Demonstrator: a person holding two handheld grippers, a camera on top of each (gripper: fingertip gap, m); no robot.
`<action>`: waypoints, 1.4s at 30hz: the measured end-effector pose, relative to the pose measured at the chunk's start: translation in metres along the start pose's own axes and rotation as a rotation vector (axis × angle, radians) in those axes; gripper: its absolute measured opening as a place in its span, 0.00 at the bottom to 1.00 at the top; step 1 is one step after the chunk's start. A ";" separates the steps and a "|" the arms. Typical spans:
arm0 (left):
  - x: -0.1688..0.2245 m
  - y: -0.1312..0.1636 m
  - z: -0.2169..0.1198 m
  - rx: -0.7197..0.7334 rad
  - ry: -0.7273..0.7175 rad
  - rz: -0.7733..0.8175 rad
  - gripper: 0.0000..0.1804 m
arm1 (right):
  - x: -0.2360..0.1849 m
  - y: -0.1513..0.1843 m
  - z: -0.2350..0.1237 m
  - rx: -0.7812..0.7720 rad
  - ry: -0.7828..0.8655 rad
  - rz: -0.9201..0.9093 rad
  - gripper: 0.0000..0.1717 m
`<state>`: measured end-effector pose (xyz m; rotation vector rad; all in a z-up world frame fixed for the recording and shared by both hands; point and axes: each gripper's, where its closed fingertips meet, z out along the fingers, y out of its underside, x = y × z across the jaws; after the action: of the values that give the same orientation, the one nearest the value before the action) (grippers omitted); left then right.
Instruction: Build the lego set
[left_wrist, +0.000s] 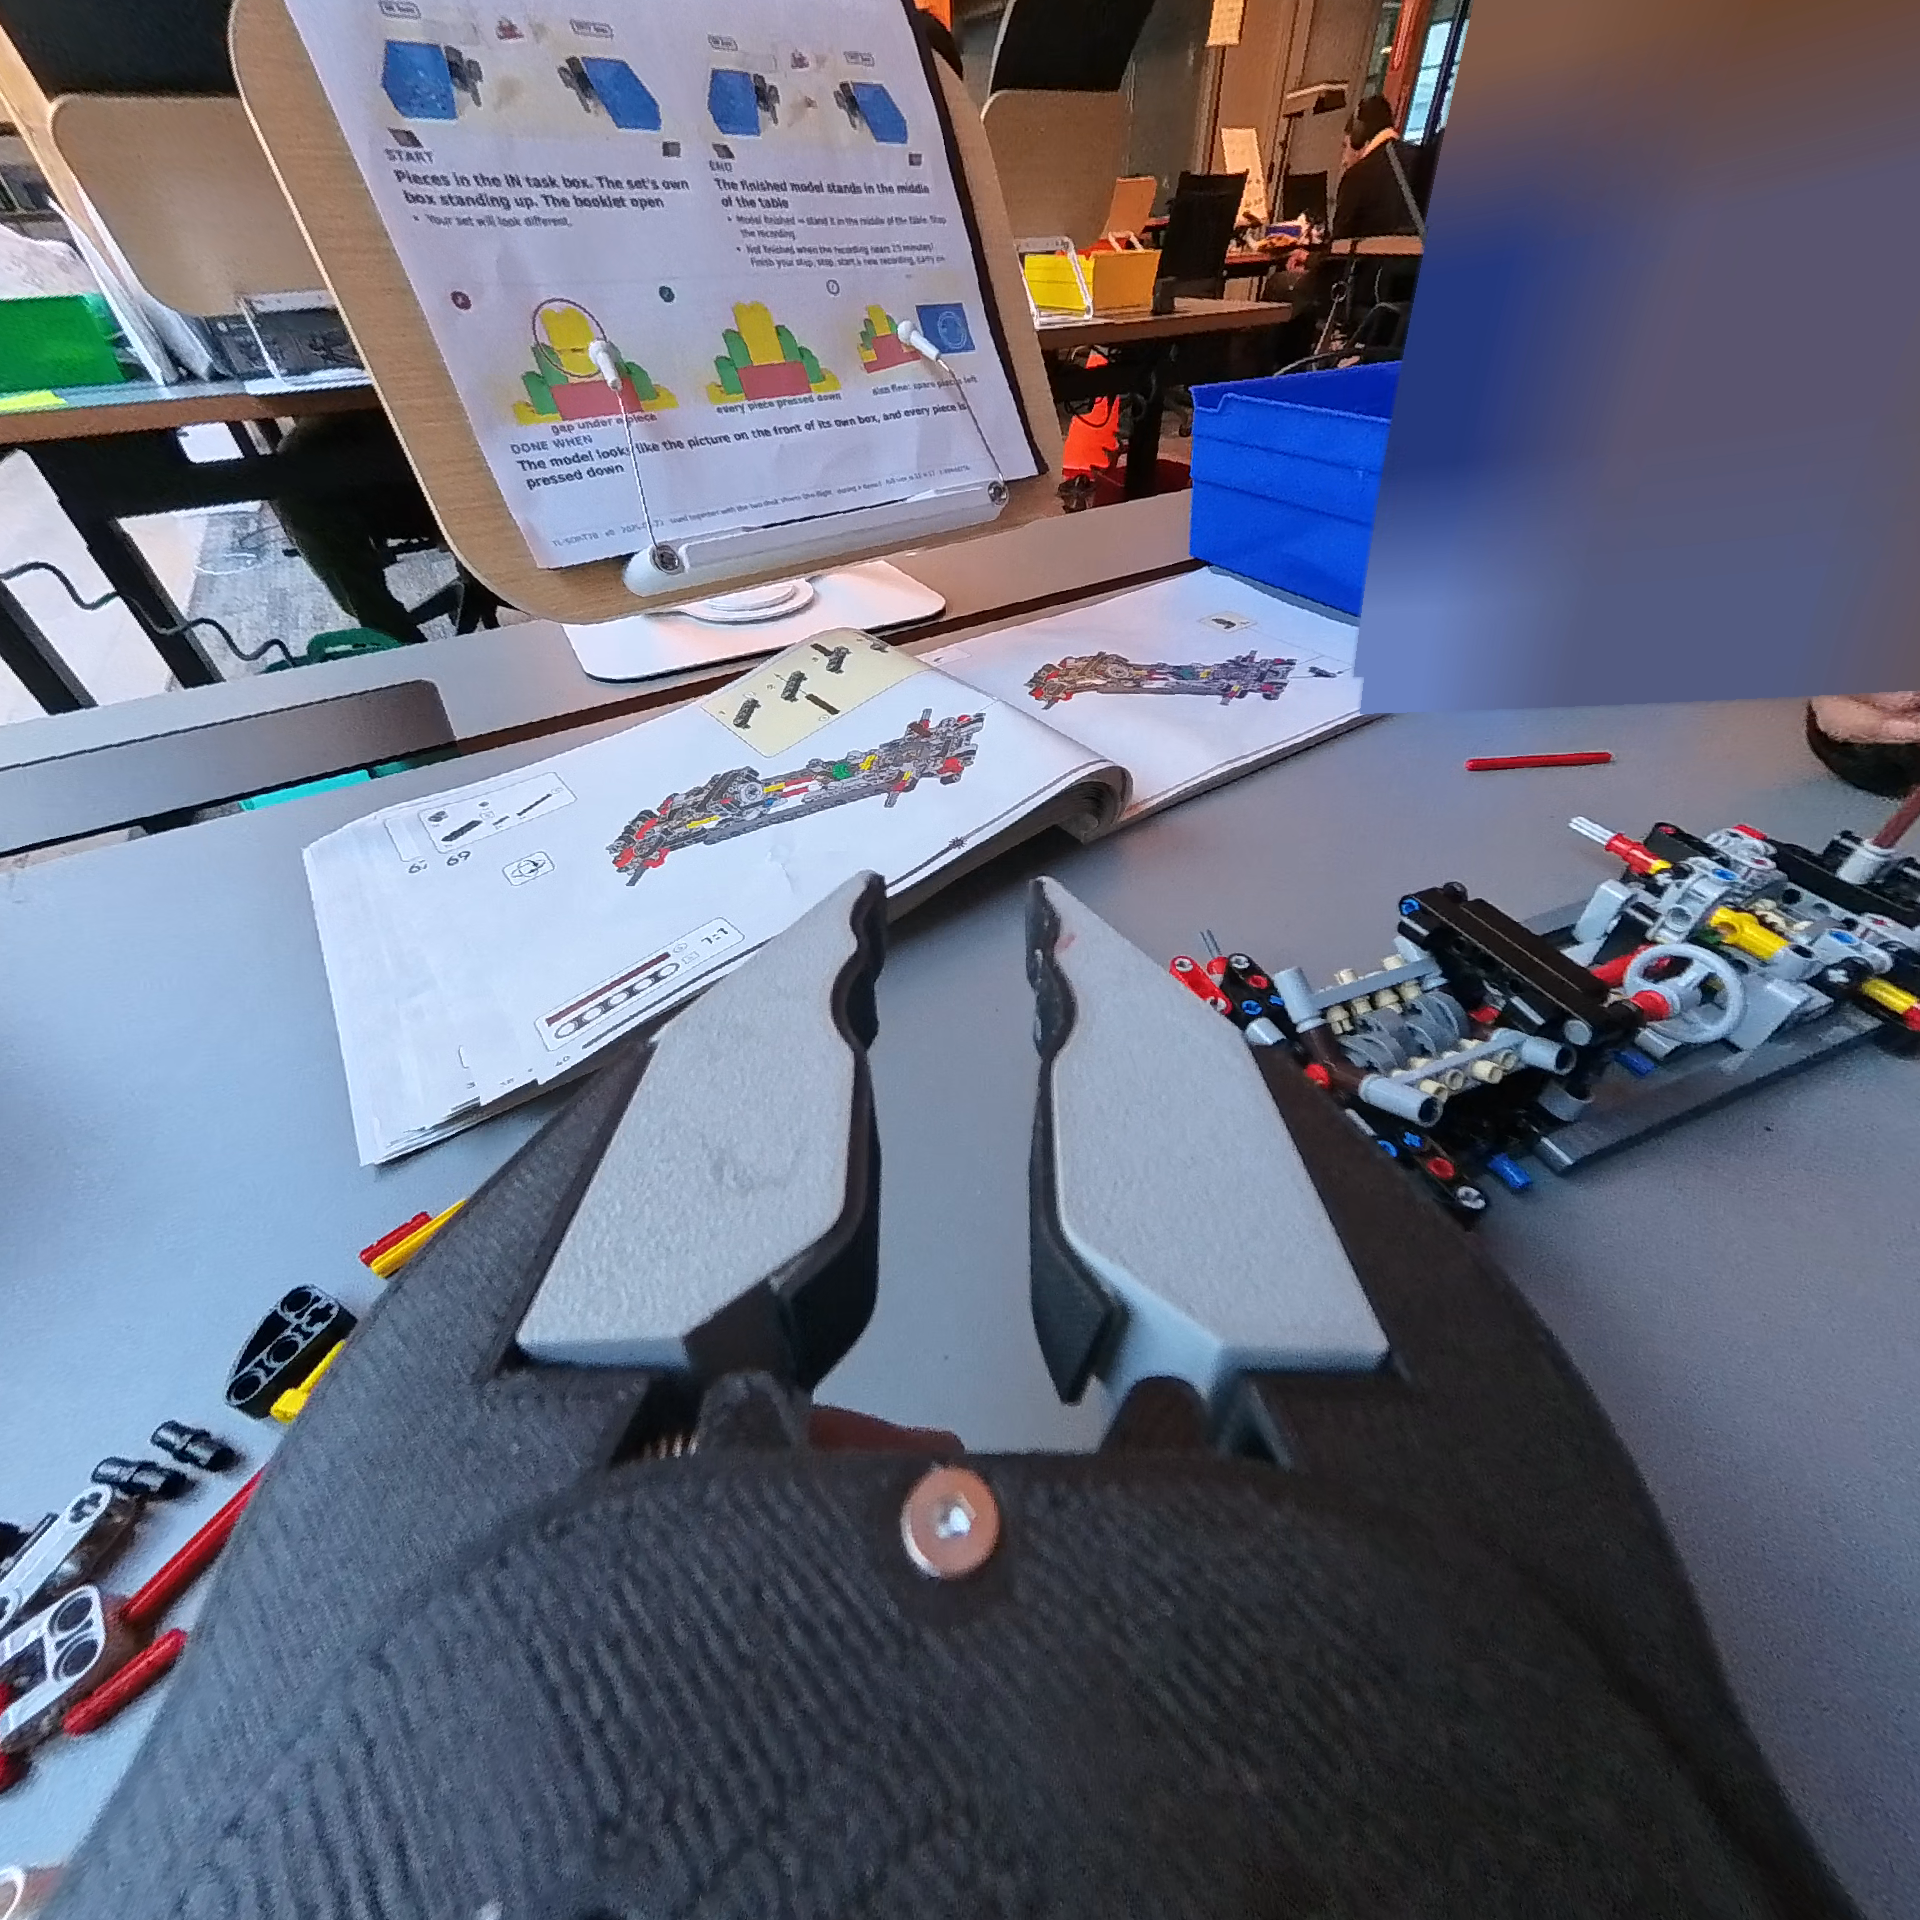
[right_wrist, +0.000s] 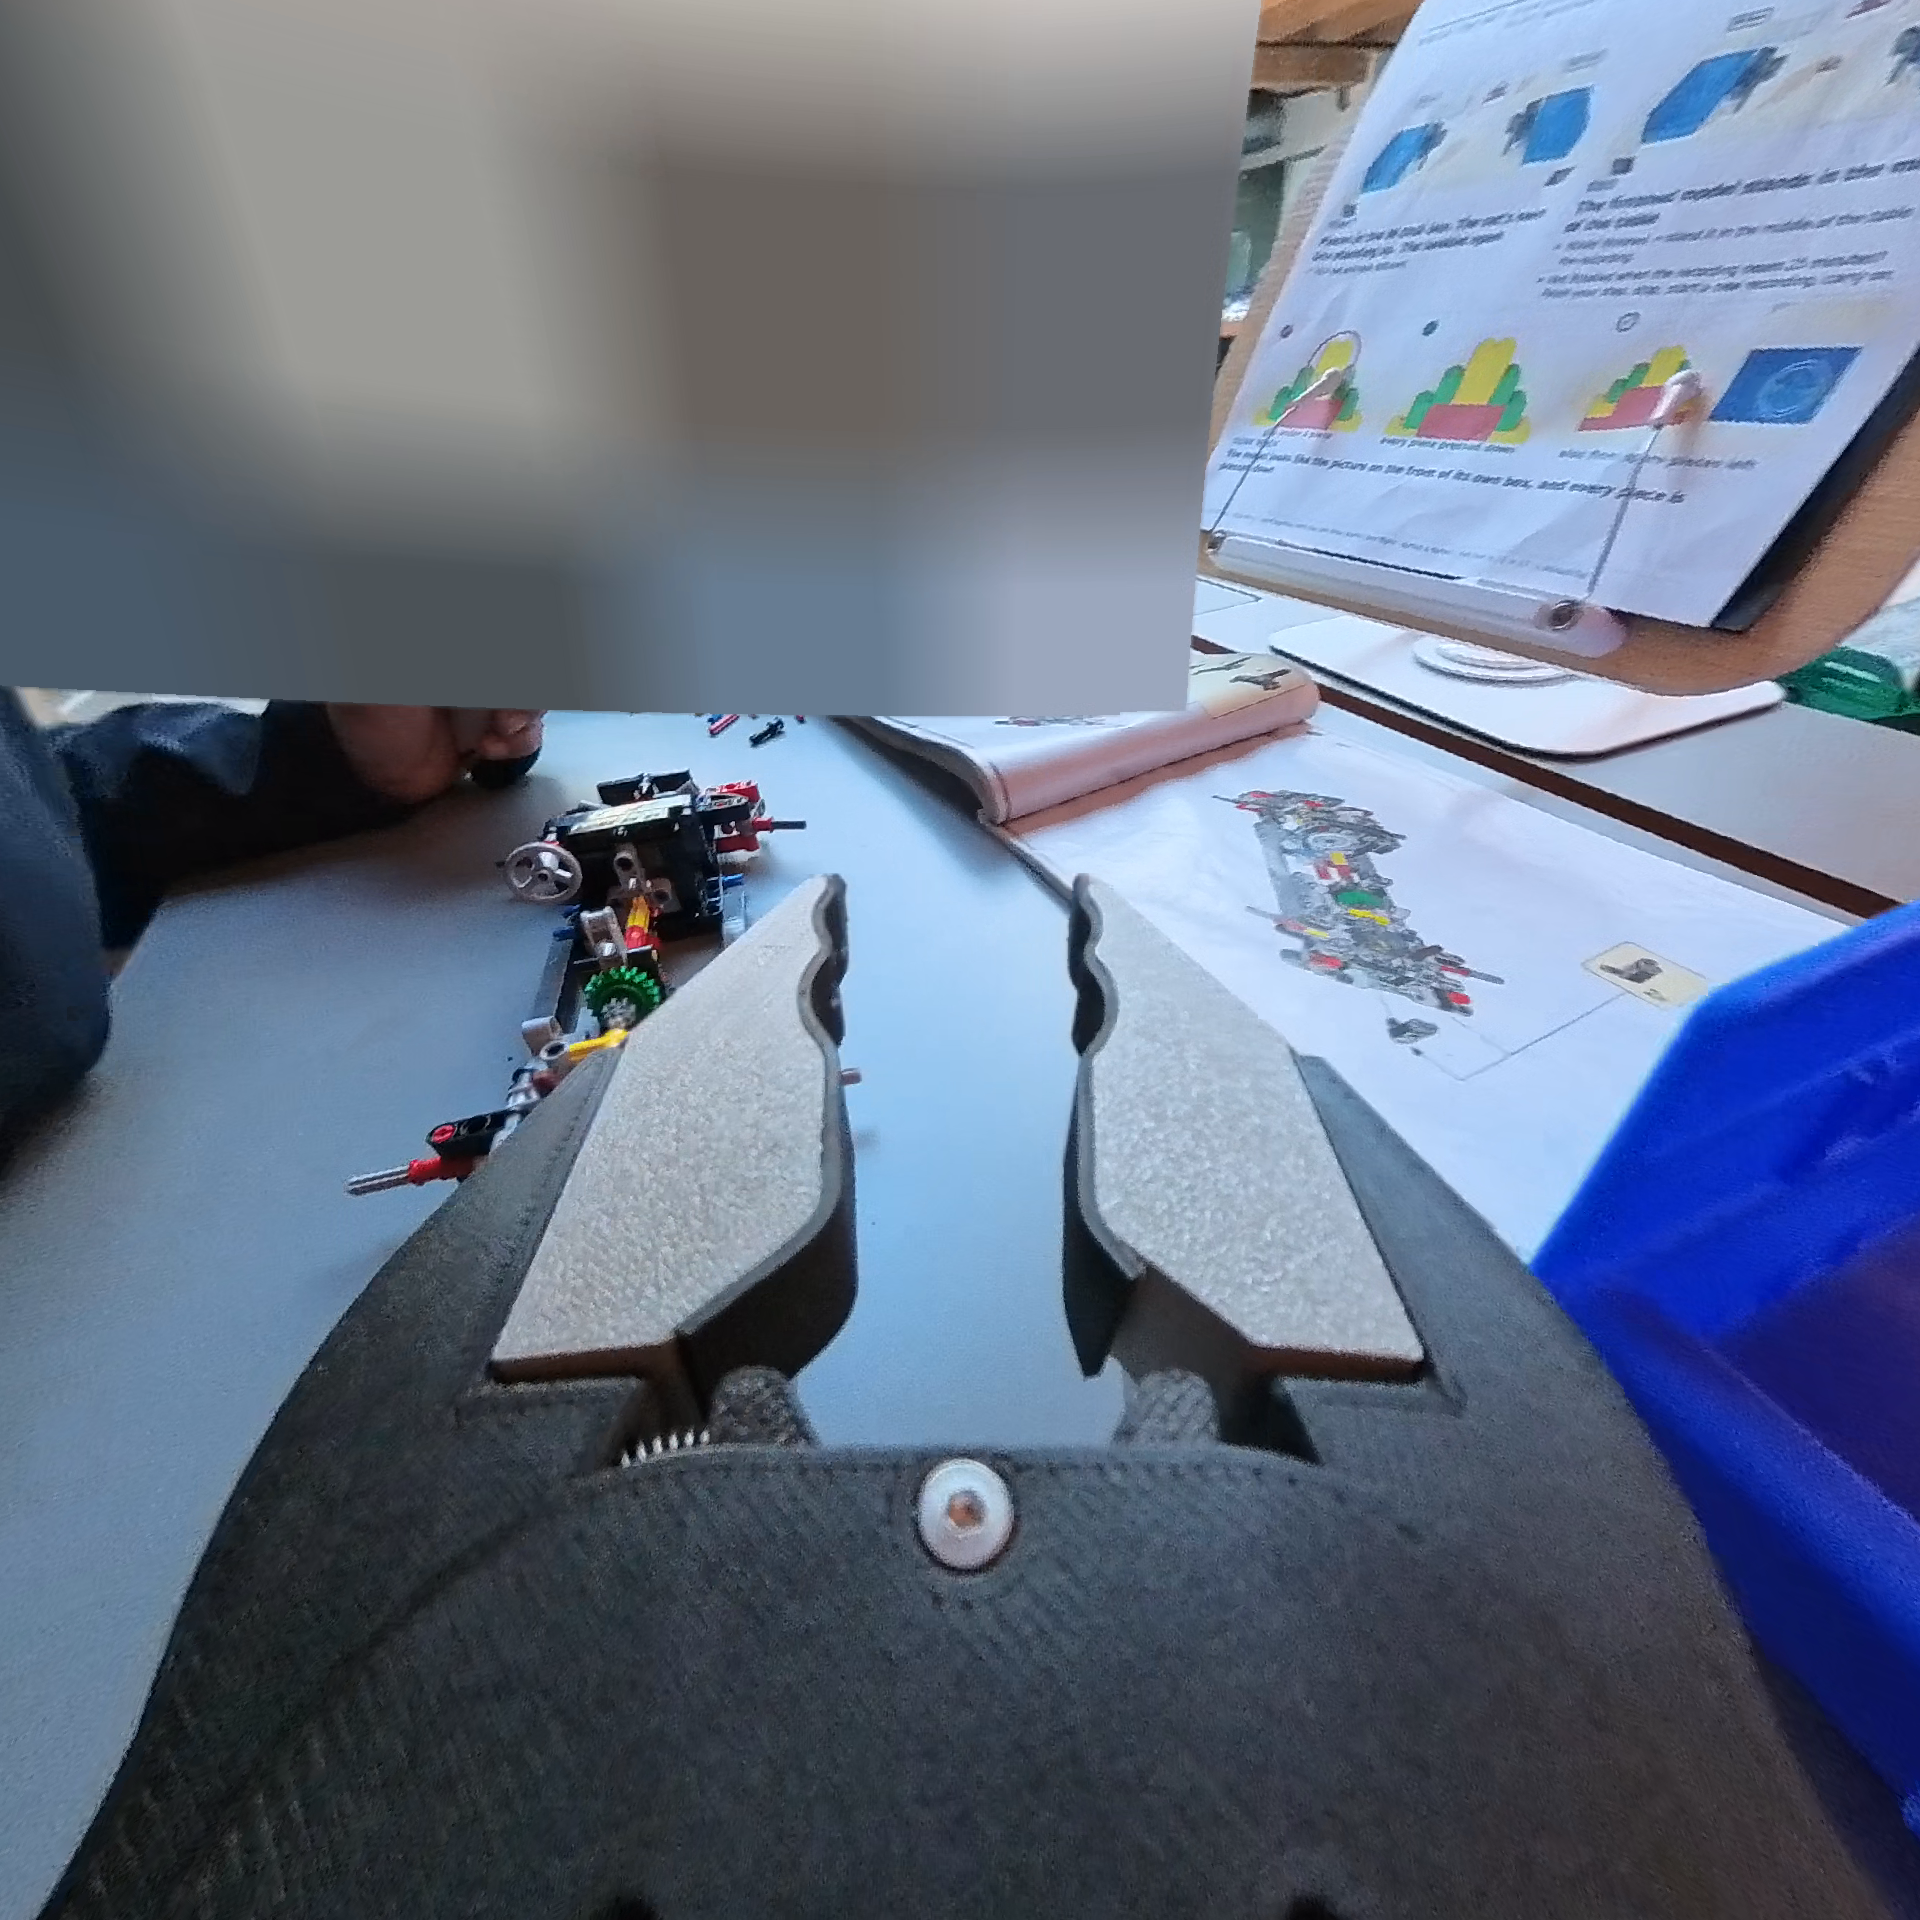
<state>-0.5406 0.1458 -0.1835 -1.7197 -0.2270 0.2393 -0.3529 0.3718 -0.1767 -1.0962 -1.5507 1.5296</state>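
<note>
Left claw (left_wrist: 956, 904): released, bare; booklet (left_wrist: 665, 883) ahead-left, model (left_wrist: 1558, 997) right, loose pieces (left_wrist: 281, 1351) left. Right claw (right_wrist: 951, 904): released, bare; model (right_wrist: 623, 862) left, booklet (right_wrist: 1351, 935) and blue bin (right_wrist: 1766, 1195) right. Counter (left_wrist: 1247, 852) between tips clear.

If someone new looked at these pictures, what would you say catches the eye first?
Probably the half-built brick vehicle chassis, black and grey with red and yellow bits, lying on the grey table right of the open, empty left tongs. Next comes the open instruction booklet spread behind them, then the bright blue bin beside the right tongs, also open and empty.
</note>
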 end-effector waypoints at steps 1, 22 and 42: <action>0.000 0.000 0.000 -0.003 -0.003 0.001 0.14 | 0.003 -0.002 -0.002 0.011 0.015 0.006 0.23; 0.133 0.043 0.257 -0.894 0.502 0.429 0.40 | 0.041 -0.021 -0.041 0.115 0.239 0.040 0.24; 0.148 0.026 0.254 -0.793 0.665 0.189 0.04 | 0.033 -0.016 -0.026 0.072 0.156 0.050 0.24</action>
<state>-0.4709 0.4242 -0.2535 -2.4984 0.3877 -0.3429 -0.3440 0.4136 -0.1616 -1.1916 -1.3629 1.4837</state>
